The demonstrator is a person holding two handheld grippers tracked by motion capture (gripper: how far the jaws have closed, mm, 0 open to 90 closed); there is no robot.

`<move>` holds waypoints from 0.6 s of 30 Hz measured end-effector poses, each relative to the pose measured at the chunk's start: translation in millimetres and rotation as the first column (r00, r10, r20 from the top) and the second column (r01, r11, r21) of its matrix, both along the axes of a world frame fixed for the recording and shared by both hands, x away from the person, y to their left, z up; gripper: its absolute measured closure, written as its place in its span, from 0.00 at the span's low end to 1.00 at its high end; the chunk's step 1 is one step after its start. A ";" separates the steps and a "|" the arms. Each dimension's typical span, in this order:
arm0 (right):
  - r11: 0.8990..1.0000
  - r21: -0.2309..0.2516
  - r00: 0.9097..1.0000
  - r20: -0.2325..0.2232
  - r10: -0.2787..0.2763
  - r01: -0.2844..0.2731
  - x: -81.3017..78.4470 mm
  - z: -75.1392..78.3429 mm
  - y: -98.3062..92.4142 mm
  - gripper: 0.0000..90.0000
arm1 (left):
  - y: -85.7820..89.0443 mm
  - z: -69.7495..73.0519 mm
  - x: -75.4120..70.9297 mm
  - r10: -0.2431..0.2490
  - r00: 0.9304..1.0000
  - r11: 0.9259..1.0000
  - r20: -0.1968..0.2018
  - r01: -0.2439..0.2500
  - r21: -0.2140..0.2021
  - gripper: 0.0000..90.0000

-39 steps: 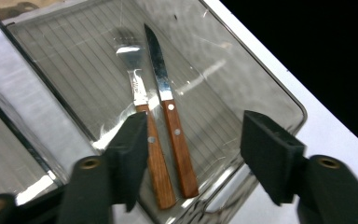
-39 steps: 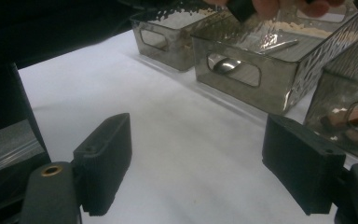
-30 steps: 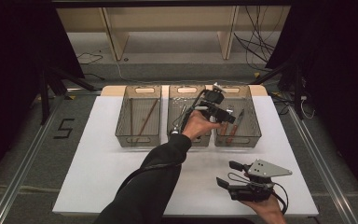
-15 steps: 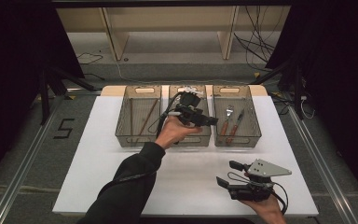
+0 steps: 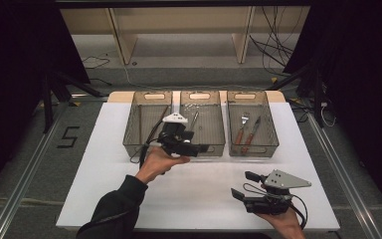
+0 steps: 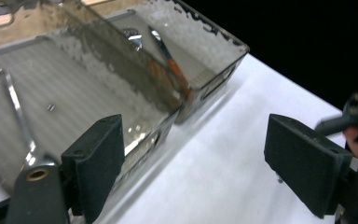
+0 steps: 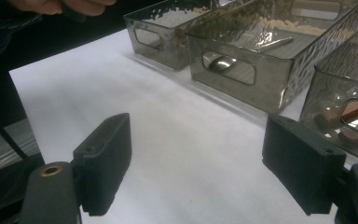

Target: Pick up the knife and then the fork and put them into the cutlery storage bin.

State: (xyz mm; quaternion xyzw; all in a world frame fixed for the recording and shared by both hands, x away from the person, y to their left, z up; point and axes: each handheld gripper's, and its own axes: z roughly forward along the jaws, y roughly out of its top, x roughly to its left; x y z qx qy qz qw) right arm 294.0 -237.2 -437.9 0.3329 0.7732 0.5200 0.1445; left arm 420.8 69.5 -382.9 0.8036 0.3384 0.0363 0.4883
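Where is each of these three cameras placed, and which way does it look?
High view: overhead, looking forward and down on the white table, both forearms and grippers entering from below.
Left gripper view: rides the left gripper, its open jaws facing the middle tray.
Right gripper view: rides the right gripper, low over the table, jaws open.
Shared: all show the three trays.

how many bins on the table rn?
3, in a row at the table's far edge: left bin, middle bin partly behind the left gripper, right bin holding two orange-handled utensils. None looks hidden.
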 end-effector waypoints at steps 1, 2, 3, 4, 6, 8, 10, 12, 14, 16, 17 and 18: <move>1.000 0.000 1.000 0.001 0.000 0.000 0.1 -0.1 0.0 0.27 | 5.0 -2.3 -2.8 0.001 1.000 1.000 0.006 -0.001 0.000 0.21; 1.000 -0.001 1.000 0.000 -0.001 0.001 0.3 -0.1 0.0 0.27 | 9.5 -4.6 -5.6 0.005 1.000 1.000 0.008 -0.004 -0.007 0.21; 1.000 -0.001 1.000 0.001 -0.001 0.001 0.5 -0.3 0.1 0.27 | 13.9 -6.8 -8.3 0.010 1.000 1.000 0.009 -0.009 -0.013 0.21; 1.000 0.001 1.000 -0.001 -0.001 0.001 0.5 -0.5 0.1 0.27 | 18.4 -8.8 -10.6 0.015 1.000 1.000 0.013 -0.014 -0.017 0.21; 1.000 0.003 1.000 -0.003 -0.001 0.001 0.8 -0.7 0.0 0.27 | 25.3 -11.8 -14.6 0.021 1.000 0.999 0.014 -0.020 -0.029 0.21; 1.000 0.004 1.000 -0.004 -0.001 0.001 1.0 -0.9 0.0 0.27 | 29.8 -12.2 -18.7 0.022 0.999 0.999 0.026 -0.021 -0.026 0.21; 1.000 0.003 1.000 -0.003 -0.001 0.001 0.7 -0.5 0.0 0.27 | 33.7 -11.7 -23.3 0.016 0.999 0.999 0.039 -0.014 -0.032 0.21; 1.000 0.003 1.000 -0.003 -0.002 0.002 0.9 -0.6 -0.7 0.27 | 36.5 -11.2 -28.3 0.019 0.998 0.999 0.065 -0.018 -0.026 0.20; 1.000 0.004 1.000 -0.004 -0.003 0.003 0.9 -0.8 -1.0 0.27 | 38.8 -11.3 -33.3 0.015 0.997 0.999 0.077 -0.013 -0.031 0.20; 1.000 0.005 1.000 -0.004 -0.004 0.004 0.7 -0.7 -1.2 0.27 | 41.3 -11.9 -38.2 0.010 0.996 0.999 0.086 -0.008 -0.032 0.20; 1.000 0.007 1.000 -0.003 -0.005 0.005 0.8 -0.7 -1.2 0.27 | 42.6 -12.6 -40.4 0.008 0.996 0.999 0.092 -0.005 -0.032 0.20; 1.000 0.008 1.000 -0.003 -0.006 0.006 0.9 -0.8 -1.2 0.27 | 44.1 -13.5 -42.3 0.001 0.996 1.000 0.092 0.002 -0.030 0.19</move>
